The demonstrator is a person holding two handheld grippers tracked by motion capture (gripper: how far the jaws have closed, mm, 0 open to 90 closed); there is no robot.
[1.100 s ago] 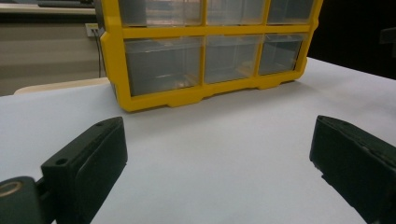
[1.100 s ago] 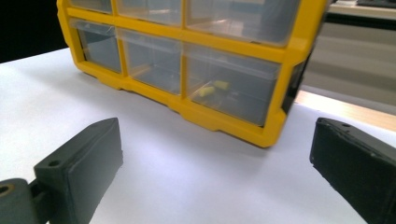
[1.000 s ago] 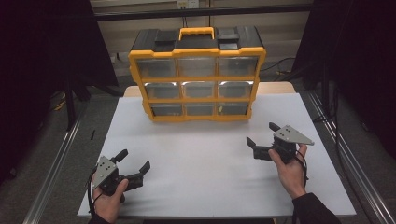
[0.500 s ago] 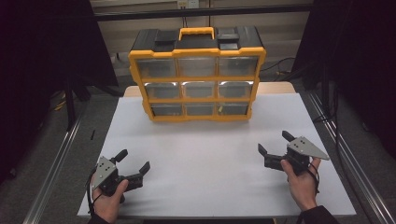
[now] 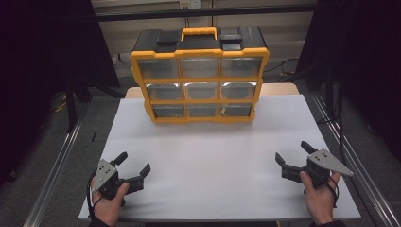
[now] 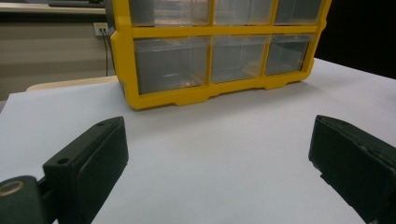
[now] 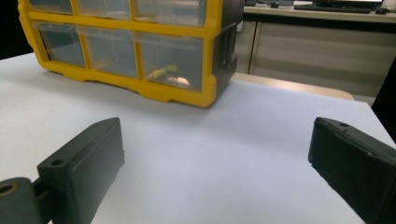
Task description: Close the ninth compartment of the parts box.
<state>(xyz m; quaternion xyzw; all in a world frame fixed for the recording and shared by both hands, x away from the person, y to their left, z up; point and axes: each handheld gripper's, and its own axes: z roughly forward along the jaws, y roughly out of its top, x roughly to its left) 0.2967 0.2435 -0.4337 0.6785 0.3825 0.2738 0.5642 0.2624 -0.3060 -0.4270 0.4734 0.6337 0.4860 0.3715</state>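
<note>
Both claws sit spread and empty, the left claw (image 5: 131, 166) and right claw (image 5: 293, 154) low at the near corners of the white tabletop (image 5: 213, 156), seemingly parked, well apart from the yellow drawer organizer (image 5: 201, 75) standing upright at the far edge.

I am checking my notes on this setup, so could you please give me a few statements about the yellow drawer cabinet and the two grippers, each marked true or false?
1. The yellow and black plastic drawer cabinet stands upright at the far side of the white table. True.
2. The left gripper is shut on a drawer. False: its jaws stand wide apart over bare table, near the front edge, holding nothing.
3. The cabinet has nine clear drawers in three rows of three. True.
4. The right gripper touches the cabinet. False: it is well apart from it, near the front right corner, jaws open.
5. The cabinet's orange carry handle sits on top. True.
</note>
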